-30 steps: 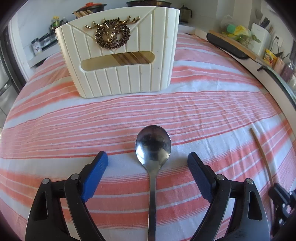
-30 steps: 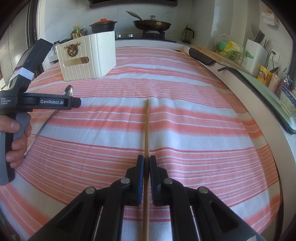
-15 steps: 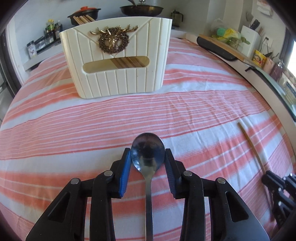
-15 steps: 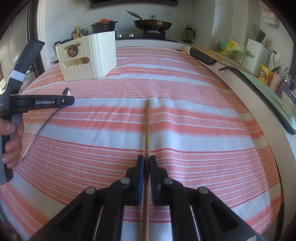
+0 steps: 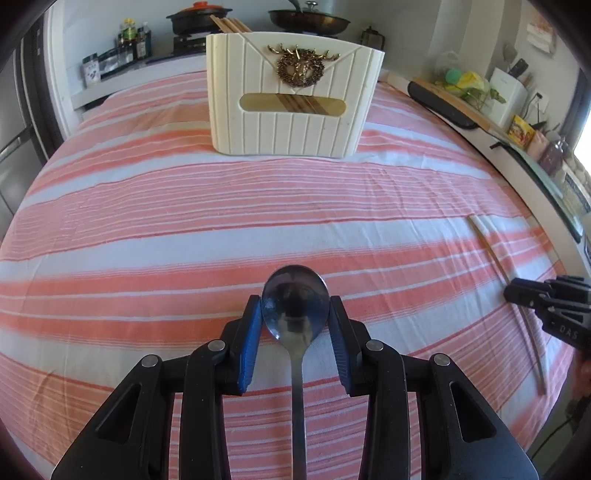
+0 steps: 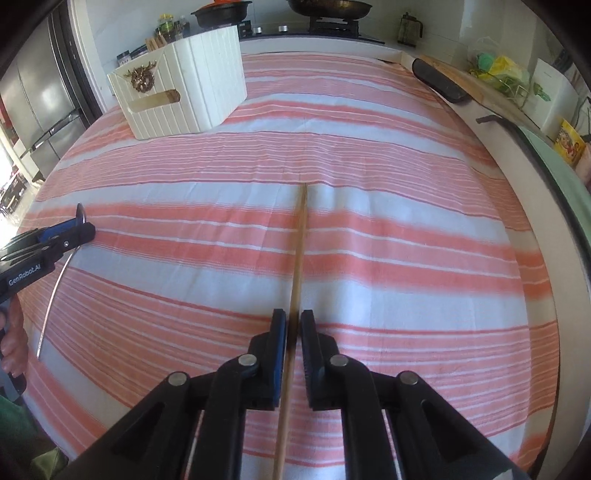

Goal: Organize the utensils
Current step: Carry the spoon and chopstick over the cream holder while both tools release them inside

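Observation:
A steel spoon (image 5: pixel 295 291) lies along the striped cloth (image 5: pixel 147 236), and my left gripper (image 5: pixel 295 304) is shut on its bowl, one blue pad on each side. In the right wrist view the left gripper (image 6: pixel 79 230) shows at the left edge, with the spoon handle (image 6: pixel 55 288) trailing back from it. A wooden chopstick (image 6: pixel 297 258) runs between the pads of my right gripper (image 6: pixel 293 321). Those jaws are opening and a thin gap shows on both sides of the stick. The cream utensil box (image 5: pixel 295 110) with a deer emblem stands at the far side and holds chopsticks (image 5: pixel 229 26).
The box (image 6: pixel 184 96) sits far left in the right wrist view. Behind the table are a stove with a pan (image 5: pixel 308 22) and a pot (image 5: pixel 199 16). A cutting board (image 6: pixel 469 85) and packets line the right counter. A person's hand (image 6: pixel 13 332) holds the left gripper.
My left gripper's jaws went from wide open to shut on the spoon bowl. The right gripper's pads, tight on the chopstick before, now stand slightly apart, and its view has tilted down.

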Motion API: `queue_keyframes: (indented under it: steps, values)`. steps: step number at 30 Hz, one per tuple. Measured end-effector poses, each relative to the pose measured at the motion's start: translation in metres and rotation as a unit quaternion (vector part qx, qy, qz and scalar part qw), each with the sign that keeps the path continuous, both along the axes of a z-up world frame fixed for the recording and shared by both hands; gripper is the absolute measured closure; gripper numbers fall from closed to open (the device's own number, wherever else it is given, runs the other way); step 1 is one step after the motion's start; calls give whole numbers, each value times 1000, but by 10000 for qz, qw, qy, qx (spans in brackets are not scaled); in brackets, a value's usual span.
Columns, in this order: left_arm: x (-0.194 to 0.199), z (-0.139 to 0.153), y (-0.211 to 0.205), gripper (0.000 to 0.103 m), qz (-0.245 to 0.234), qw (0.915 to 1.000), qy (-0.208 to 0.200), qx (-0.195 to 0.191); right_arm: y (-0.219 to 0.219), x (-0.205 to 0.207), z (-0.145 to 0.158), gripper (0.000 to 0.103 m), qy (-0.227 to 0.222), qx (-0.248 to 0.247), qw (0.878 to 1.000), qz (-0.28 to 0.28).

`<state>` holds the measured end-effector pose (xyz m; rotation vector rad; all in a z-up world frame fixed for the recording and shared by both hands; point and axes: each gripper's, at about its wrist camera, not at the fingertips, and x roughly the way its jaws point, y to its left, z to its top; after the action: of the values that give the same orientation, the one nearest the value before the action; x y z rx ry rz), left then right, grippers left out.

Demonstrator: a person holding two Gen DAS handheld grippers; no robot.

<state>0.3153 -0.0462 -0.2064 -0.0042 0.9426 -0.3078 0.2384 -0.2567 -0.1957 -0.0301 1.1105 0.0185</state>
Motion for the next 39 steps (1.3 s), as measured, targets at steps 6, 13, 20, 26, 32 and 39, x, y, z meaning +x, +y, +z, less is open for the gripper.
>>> queue_keyframes:
  steps: [6, 13, 20, 26, 32, 39]
  values:
    - [0, 0, -1, 67, 8, 10000, -35, -7, 3, 50, -1, 88, 78, 100, 9999, -10]
    - [-12, 27, 9, 67, 14, 9994, -321, -123, -9, 57, 23, 98, -271, 1049, 9940, -171]
    - [-33, 63, 27, 68, 42, 9972, -661, -350, -1, 9, 78, 98, -1054, 1379, 9848, 13]
    - [-61, 99, 42, 67, 53, 9924, -1075, -592, 5, -34, 120, 98, -1726, 1371, 9752, 192]
    - [-77, 123, 52, 67, 115, 9877, -1358, -767, 17, -60, 145, 98, -2204, 1267, 9666, 319]
    - [-76, 148, 64, 67, 145, 9843, -1476, -958, 36, -64, 179, 98, -2767, 1097, 9534, 502]
